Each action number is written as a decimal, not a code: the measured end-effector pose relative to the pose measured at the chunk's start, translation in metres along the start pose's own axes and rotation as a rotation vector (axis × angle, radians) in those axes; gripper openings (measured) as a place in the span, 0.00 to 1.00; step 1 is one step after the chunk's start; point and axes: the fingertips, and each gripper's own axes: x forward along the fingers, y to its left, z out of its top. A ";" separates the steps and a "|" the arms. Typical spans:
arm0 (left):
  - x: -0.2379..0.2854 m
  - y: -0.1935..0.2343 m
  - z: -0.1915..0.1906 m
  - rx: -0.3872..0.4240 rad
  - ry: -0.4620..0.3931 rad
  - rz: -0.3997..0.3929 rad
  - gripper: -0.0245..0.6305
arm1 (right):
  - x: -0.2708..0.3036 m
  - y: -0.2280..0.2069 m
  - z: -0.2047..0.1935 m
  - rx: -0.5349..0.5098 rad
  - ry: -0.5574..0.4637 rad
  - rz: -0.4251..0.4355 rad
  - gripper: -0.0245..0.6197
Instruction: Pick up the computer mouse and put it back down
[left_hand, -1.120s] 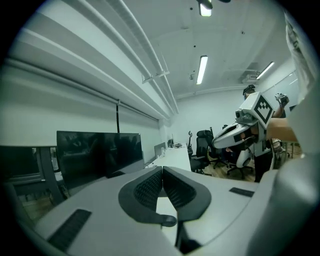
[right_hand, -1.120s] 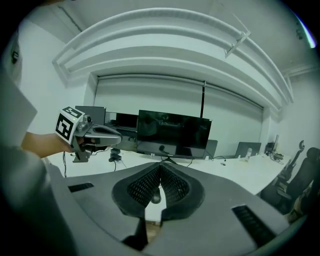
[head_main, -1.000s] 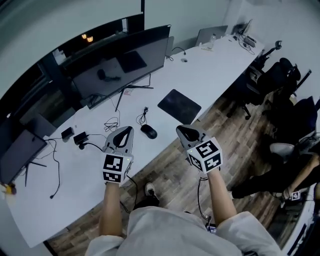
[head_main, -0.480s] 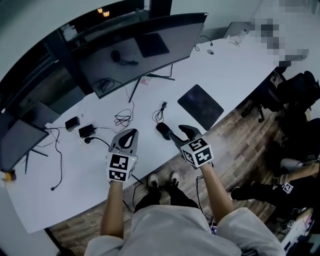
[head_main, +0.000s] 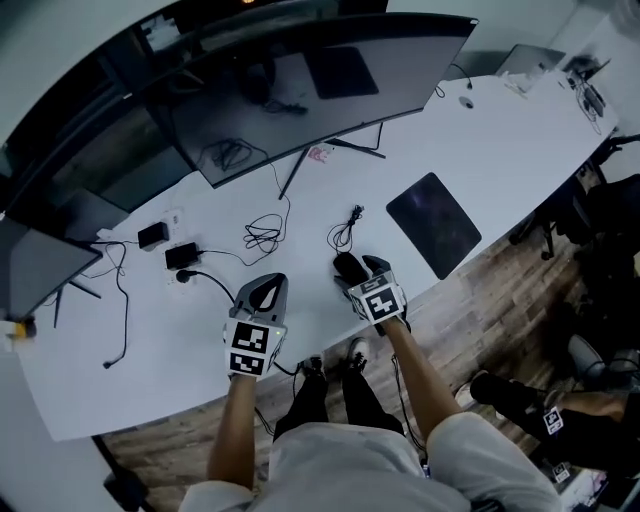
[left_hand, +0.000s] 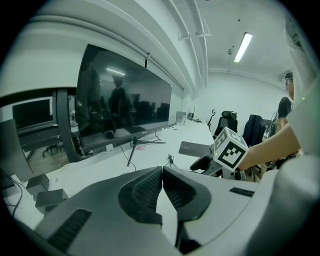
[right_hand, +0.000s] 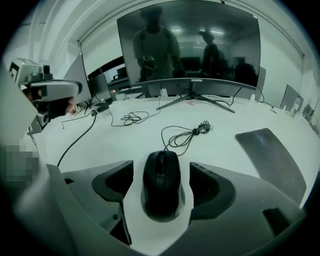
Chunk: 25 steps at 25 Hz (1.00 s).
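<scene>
Right gripper view: your right gripper (right_hand: 161, 172) is opening its jaws around the mouse (right_hand: 161, 187); your left gripper (left_hand: 162, 172) is clenched, empty. The far monitor (right_hand: 190, 45) reads "coocaa".

I see a long white table (head_main: 480, 150) curving across the view. A wide dark monitor (head_main: 300, 90) stands at its back on a thin-legged stand. Near the front edge lies a black mouse (head_main: 349, 266), its cord (head_main: 345, 233) coiled just behind it. A dark pad (head_main: 434, 223) lies to the right, apart from the mouse. To the left I find a loose cable tangle (head_main: 262, 232) and two small black adapters (head_main: 153, 236). A laptop (head_main: 528, 58) sits at the far right end.
</scene>
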 end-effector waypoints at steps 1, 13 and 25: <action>0.002 0.001 -0.003 0.002 0.008 -0.001 0.07 | 0.007 -0.002 -0.006 -0.005 0.012 -0.004 0.60; 0.020 -0.004 0.032 0.055 -0.026 -0.035 0.07 | -0.001 -0.017 -0.007 0.013 0.026 -0.030 0.48; 0.025 -0.037 0.118 0.141 -0.192 -0.137 0.07 | -0.143 -0.053 0.063 0.014 -0.188 -0.161 0.48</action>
